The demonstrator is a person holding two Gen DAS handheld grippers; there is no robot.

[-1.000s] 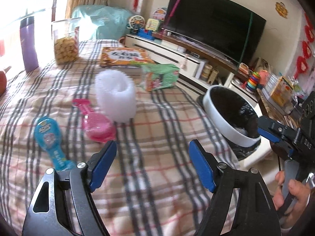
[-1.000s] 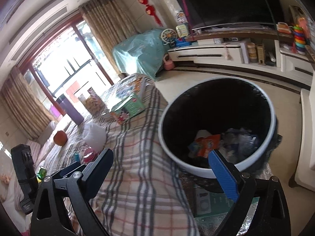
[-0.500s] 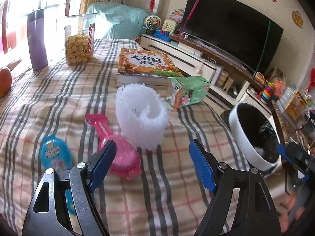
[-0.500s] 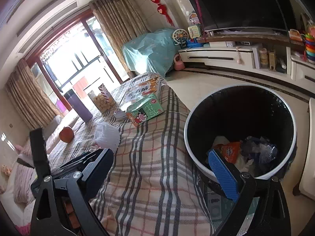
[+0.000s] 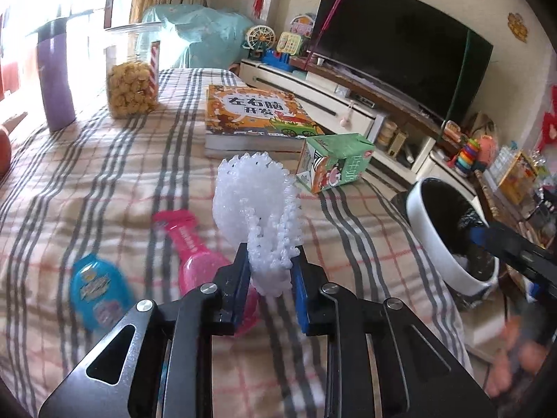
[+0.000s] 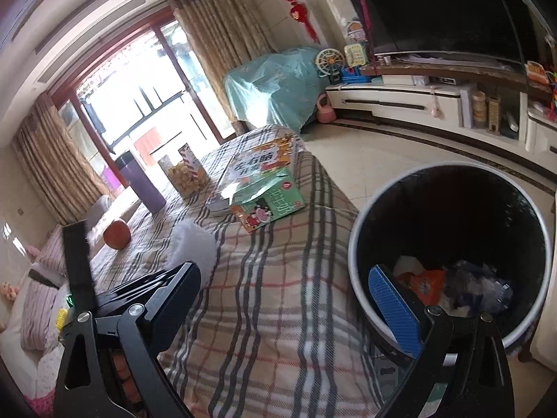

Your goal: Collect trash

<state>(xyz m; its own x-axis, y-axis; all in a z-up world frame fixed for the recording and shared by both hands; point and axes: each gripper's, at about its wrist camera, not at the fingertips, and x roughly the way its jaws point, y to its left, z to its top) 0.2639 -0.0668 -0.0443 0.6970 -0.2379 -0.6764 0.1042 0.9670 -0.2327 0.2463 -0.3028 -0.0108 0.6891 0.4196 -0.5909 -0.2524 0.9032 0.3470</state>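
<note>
A white foam fruit net [image 5: 257,209] stands on the checked tablecloth [image 5: 104,181]. My left gripper [image 5: 269,278] has its jaws closing on the net's near edge, and the blue pads squeeze the foam flat between them. In the right wrist view the net [image 6: 191,244] shows as a white blur behind my left finger. My right gripper [image 6: 289,296] is open and holds nothing, hanging over the table's edge beside the white-rimmed black bin [image 6: 355,244]. The bin [image 5: 428,237] holds an orange wrapper [image 6: 424,285] and clear plastic.
A pink bottle [image 5: 195,254] and a blue bottle [image 5: 94,285] lie left of the net. Behind it are a green carton [image 5: 334,163], a book [image 5: 254,118], a snack jar [image 5: 130,87] and a purple flask [image 5: 55,80]. An orange [image 6: 116,233] sits at the far side.
My left gripper moved forward to the foam net and closed its jaws on it, crushing its near edge. The right gripper drifted sideways along the table edge, still open.
</note>
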